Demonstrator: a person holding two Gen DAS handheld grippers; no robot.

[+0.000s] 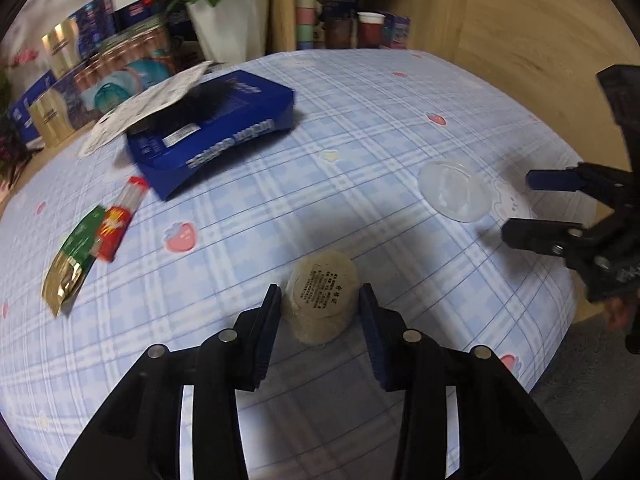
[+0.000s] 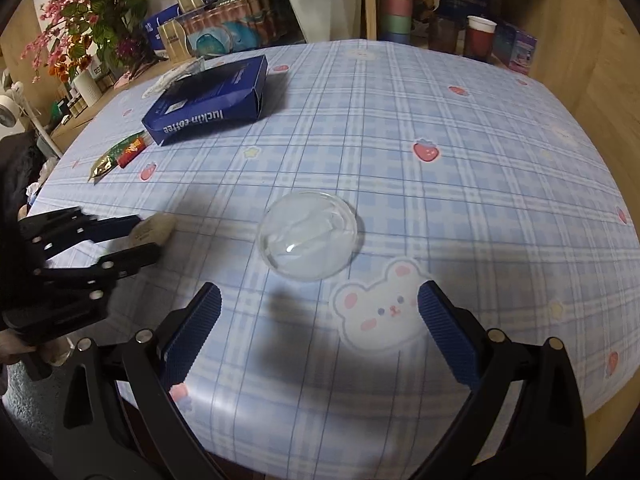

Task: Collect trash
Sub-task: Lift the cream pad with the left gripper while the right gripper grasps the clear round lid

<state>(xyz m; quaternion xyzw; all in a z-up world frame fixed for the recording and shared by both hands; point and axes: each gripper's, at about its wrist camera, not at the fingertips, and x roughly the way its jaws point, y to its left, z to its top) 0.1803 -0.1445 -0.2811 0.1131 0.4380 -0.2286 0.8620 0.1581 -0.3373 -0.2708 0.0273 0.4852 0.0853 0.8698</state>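
Left wrist view: left gripper [image 1: 320, 312] brackets a beige cup [image 1: 322, 300].
Jaws parted, flanking it without clear contact. Right gripper [image 2: 320, 316] gapes wide, empty; clear lid [image 2: 308, 236] at twelve o'clock.

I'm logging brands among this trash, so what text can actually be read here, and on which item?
"luckin coffee": side of the blue box, seen upside down.
Round label on the paper cup: printed characters, too small to read.
Snack wrapper: blurred, unreadable.
Boxes and cans behind the table: blurred, unreadable.

Snack wrappers [image 1: 86, 248] blurred (print unreadable).
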